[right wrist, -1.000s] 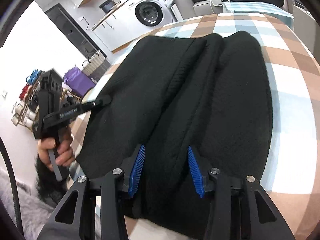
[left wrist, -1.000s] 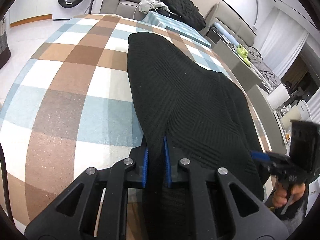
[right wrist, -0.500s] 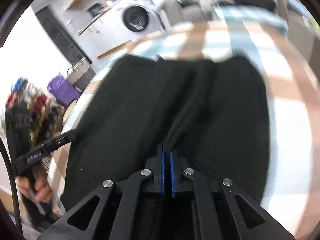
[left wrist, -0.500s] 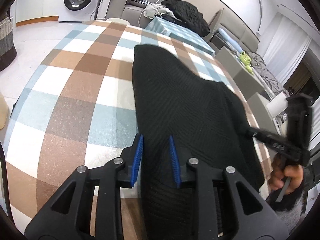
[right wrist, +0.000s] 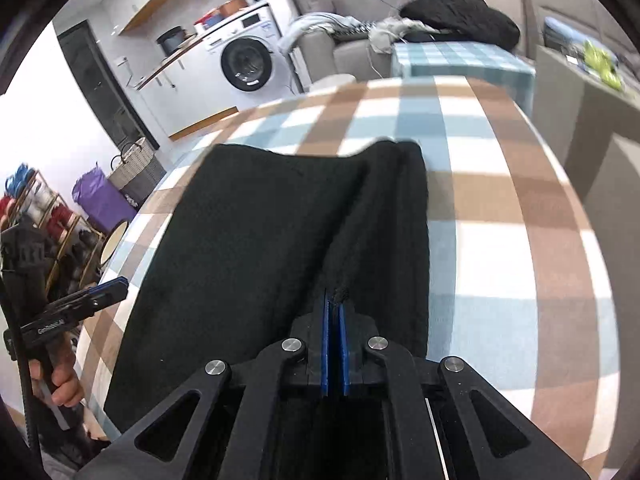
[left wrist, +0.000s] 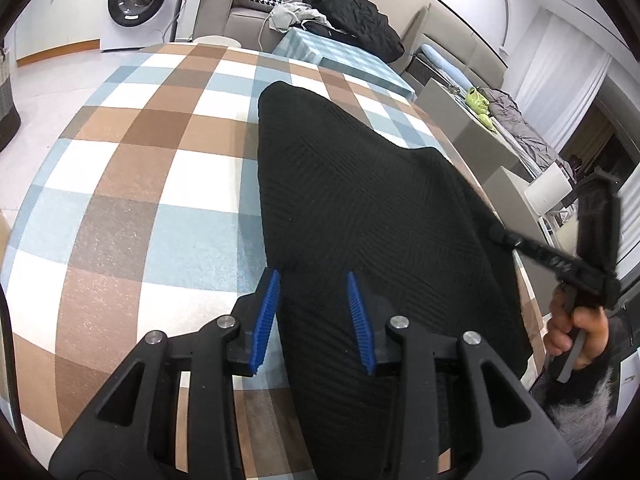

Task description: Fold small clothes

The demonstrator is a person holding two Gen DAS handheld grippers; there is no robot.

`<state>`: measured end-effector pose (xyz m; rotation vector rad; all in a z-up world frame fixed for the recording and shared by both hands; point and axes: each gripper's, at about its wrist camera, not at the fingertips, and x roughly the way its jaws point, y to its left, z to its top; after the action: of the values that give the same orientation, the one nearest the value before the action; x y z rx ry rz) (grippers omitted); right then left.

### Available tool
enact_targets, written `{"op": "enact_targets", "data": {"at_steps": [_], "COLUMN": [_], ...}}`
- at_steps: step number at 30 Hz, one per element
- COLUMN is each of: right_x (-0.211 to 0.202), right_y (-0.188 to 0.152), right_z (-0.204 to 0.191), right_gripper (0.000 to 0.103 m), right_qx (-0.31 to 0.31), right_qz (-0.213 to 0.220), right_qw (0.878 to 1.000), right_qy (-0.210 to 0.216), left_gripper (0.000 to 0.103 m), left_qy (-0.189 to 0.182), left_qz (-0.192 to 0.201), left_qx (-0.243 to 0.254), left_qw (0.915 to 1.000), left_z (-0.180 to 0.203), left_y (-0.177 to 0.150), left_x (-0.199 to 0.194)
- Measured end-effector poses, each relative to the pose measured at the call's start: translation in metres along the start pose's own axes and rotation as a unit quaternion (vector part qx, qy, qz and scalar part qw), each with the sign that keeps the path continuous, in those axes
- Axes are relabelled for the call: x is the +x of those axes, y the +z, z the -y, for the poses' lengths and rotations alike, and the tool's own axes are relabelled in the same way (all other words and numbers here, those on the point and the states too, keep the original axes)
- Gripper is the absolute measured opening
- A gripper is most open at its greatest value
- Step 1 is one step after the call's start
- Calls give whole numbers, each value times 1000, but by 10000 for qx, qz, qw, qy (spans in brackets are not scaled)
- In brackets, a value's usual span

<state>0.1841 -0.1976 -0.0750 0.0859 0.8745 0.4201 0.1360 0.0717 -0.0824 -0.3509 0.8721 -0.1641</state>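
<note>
A black knitted garment (left wrist: 360, 208) lies on the checked tablecloth (left wrist: 132, 184). My left gripper (left wrist: 314, 312) is open just above the garment's near left edge, holding nothing. In the right wrist view the same garment (right wrist: 256, 240) shows one side folded over along a ridge. My right gripper (right wrist: 335, 308) is shut on a pinch of that black fabric at the near edge. The right gripper also shows in the left wrist view (left wrist: 496, 236), and the left gripper in the right wrist view (right wrist: 116, 286).
A washing machine (right wrist: 244, 62) stands beyond the table. A sofa with a black pile of clothes (left wrist: 352, 20) is behind it. A second checked table (right wrist: 460, 60) sits at the far end. Baskets and a shelf (right wrist: 48, 216) are on the left floor.
My left gripper opened and let go of the garment's edge. My right gripper closed on the fabric and carried one side over, so the garment now looks narrower.
</note>
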Motion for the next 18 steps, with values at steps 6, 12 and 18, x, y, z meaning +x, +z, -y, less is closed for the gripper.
{"op": "enact_targets", "data": {"at_steps": [6, 12, 18], "right_x": [-28, 12, -6], "right_y": [12, 2, -33], "right_z": [-9, 14, 18], "right_gripper": [4, 8, 16], "right_qx": [-114, 281, 544], "right_qz": [376, -240, -459], "right_qw": [9992, 9987, 9962], "right_qy": [34, -339, 505], "left_gripper": [32, 32, 33], "left_qy": [-94, -88, -100], "left_qz": [-18, -134, -137], "left_qx": [86, 155, 180], "left_qw": [9999, 9998, 9997], "left_z": [6, 8, 10], "left_y": [0, -4, -7], "left_x": [1, 6, 4]}}
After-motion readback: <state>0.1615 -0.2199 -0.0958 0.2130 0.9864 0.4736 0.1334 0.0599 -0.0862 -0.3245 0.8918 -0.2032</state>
